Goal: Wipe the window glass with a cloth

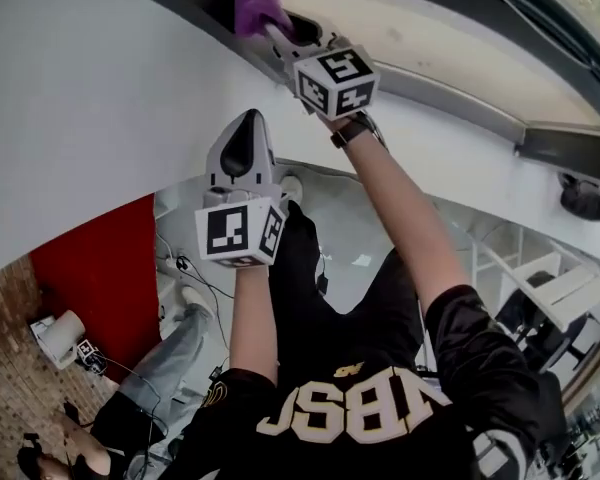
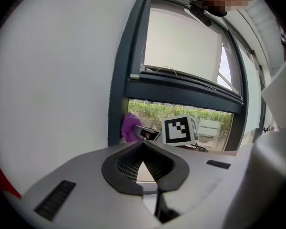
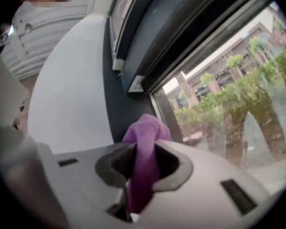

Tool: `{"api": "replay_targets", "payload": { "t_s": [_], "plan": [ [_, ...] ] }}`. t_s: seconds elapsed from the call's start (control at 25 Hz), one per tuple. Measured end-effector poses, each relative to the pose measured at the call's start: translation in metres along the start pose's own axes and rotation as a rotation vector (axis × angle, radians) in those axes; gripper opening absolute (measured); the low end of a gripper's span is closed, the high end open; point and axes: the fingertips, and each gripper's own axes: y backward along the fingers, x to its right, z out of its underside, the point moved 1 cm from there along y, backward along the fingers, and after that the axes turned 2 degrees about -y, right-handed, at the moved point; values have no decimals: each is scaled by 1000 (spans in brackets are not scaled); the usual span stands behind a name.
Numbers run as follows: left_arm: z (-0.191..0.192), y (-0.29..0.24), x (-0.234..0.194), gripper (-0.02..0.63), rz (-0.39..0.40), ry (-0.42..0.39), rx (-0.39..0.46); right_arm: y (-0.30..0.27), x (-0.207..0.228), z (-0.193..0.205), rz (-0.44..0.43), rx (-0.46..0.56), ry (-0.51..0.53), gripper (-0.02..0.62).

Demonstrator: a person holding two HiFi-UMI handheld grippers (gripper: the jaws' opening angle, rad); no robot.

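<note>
— Pinching the purple cloth (image 3: 145,128), the right claw (image 3: 144,159) holds it at the window glass (image 3: 229,94), just beside the dark frame (image 3: 124,99). What may fail?
— Only a narrow fold looks gripped, so dragging could pull it out. The left claw (image 2: 144,168), pressed together on nothing, cannot catch it.

We see our left gripper (image 2: 144,168) low in the view, its fingers (image 2: 121,168) closed tip to tip with nothing between them. Past them a white wall (image 2: 52,89) fills the left and meets a dark window frame (image 2: 121,80). Through the window glass (image 2: 152,109) a green hedge (image 2: 195,112) shows (sunlit, well outside). At the glass's lower left corner, just beside the frame, a purple cloth (image 2: 129,128) bunches at the tip of the right gripper (image 2: 144,132), whose marker cube (image 2: 176,130) faces us.
</note>
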Motion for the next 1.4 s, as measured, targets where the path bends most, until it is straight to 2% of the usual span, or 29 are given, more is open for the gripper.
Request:
{"api": "replay_targets", "payload": {
  "t_s": [0.12, 0.24, 0.32, 0.52, 0.64, 0.8, 1.0, 1.08, 1.2, 1.32, 1.4],
  "plan": [
    [-6, 4, -8, 12, 32, 8, 13, -9, 11, -10, 73, -4, 103, 81],
    [-6, -6, 2, 11, 65, 2, 22, 23, 48, -19, 160, 19, 39, 80],
    [3, -19, 28, 11, 92, 15, 15, 69, 81, -22, 222, 39, 23, 81],
    [35, -59, 152, 12, 273, 28, -15, 241, 182, -51, 440, 175, -35, 81],
    [51, -72, 228, 12, 334, 43, -15, 336, 240, -64, 551, 218, -64, 81],
    [69, -84, 342, 11, 438, 28, -21, 468, 321, -68, 713, 276, -170, 81],
    [96, -85, 431, 12, 547, -5, -45, 582, 368, -89, 905, 437, -210, 81],
    [103, -85, 446, 11, 570, -29, -57, 611, 374, -98, 948, 513, -229, 81],
    [102, -87, 438, 12, 549, -11, -56, 617, 374, -103, 944, 551, -256, 81],
    [94, -86, 407, 11, 501, 9, -53, 584, 354, -94, 895, 506, -254, 80],
    [85, -84, 374, 12, 457, 8, -42, 541, 328, -84, 826, 448, -231, 81]
  ]
}}
